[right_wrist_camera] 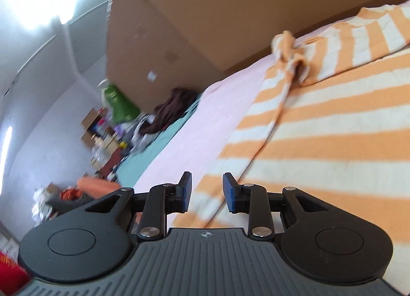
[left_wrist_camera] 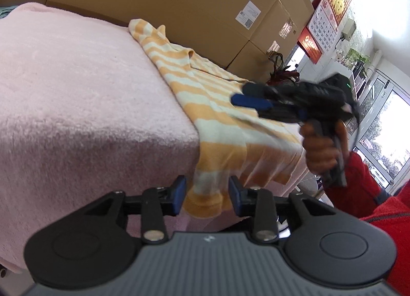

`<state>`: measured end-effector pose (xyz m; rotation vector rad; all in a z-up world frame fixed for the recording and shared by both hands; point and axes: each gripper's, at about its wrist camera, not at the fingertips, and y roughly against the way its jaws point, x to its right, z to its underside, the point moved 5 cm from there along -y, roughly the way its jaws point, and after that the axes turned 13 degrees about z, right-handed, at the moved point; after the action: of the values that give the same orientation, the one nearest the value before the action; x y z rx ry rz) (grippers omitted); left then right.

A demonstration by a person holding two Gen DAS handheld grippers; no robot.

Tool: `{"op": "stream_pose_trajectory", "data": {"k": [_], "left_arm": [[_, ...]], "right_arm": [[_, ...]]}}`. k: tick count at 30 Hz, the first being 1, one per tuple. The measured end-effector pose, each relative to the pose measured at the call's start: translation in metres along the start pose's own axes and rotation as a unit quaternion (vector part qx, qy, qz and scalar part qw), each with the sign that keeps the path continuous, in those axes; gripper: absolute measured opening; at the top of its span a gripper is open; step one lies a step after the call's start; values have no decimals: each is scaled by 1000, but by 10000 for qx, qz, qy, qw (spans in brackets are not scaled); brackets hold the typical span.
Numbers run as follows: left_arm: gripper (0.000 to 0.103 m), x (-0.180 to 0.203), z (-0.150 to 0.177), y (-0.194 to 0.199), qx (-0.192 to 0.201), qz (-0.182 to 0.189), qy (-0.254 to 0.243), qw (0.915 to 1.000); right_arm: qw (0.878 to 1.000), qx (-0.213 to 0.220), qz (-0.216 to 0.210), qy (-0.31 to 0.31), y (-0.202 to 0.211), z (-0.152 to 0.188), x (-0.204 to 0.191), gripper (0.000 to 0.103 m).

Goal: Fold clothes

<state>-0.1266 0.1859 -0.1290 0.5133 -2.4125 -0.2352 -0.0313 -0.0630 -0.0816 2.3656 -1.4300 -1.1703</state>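
Note:
An orange-and-white striped garment (left_wrist_camera: 212, 116) lies spread on a pink blanket (left_wrist_camera: 77, 106), its lower edge hanging over the front edge. My left gripper (left_wrist_camera: 207, 197) is open, its jaws either side of the hanging hem, not closed on it. My right gripper (left_wrist_camera: 246, 96) shows in the left wrist view hovering just above the garment's right part, held by a hand in a red sleeve. In the right wrist view the right gripper (right_wrist_camera: 207, 192) is open and empty over the striped garment (right_wrist_camera: 320, 142), beside a bunched sleeve (right_wrist_camera: 292, 52).
Large cardboard boxes (left_wrist_camera: 179, 1) stand behind the bed. A dark garment heap (right_wrist_camera: 174, 109) lies on a teal sheet (right_wrist_camera: 153, 150) at the far end. A wall calendar (left_wrist_camera: 325, 21) and glass doors (left_wrist_camera: 384, 129) are at the right. Floor clutter (right_wrist_camera: 102, 137) lies beyond.

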Motion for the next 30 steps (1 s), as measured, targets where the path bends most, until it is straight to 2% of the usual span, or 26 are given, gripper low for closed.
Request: {"op": "stream_pose_trajectory", "data": {"k": [3,4,7,8,12,13,14,15,16,17,19,24,30], "left_arm": [[44,-2,-3,-2,-8,24,-45,10000],[44,-2,-3,-3,-18,51,-70,10000],[54,-3,-6,-7,-49,135,-144,9998],[57,-3,-7,-9,-59,162,-169,9997],[58,-4,-11,-15,-100,273,-267,9992],[57,-5,-11,-16,-110,301,-291,9991],[51,-5,-12,-18,-121,329,-316,9989],[47,-4,-13,-18,-125,359,-345,9987],[37,-1,-13,-16,-116,395,-385,9984],[26,3,-13,-15,-108,431,-425,9981],[16,10,-12,-12,-90,504,-504,9974],[13,20,-8,-11,-133,541,-627,9965],[12,-1,2,-30,-461,119,-358,9982]], "right_arm": [[9981,-107,-125,592,17,38,-18,31],[9966,-142,-167,789,22,50,-23,34],[9903,-225,-251,1344,36,86,-39,39],[9900,-160,-124,1397,31,90,-38,39],[9869,75,307,1584,9,101,-34,39],[9868,88,297,1588,6,102,-33,39],[9868,102,287,1592,2,103,-33,33],[9868,100,262,1596,-1,103,-32,17],[9868,47,192,1609,-1,103,-32,7],[9863,6,124,1645,2,104,-34,7],[9850,17,-27,1725,13,105,-38,5],[9859,165,-393,1616,43,103,-44,5],[9913,-37,66,1316,27,109,-27,5]]}}
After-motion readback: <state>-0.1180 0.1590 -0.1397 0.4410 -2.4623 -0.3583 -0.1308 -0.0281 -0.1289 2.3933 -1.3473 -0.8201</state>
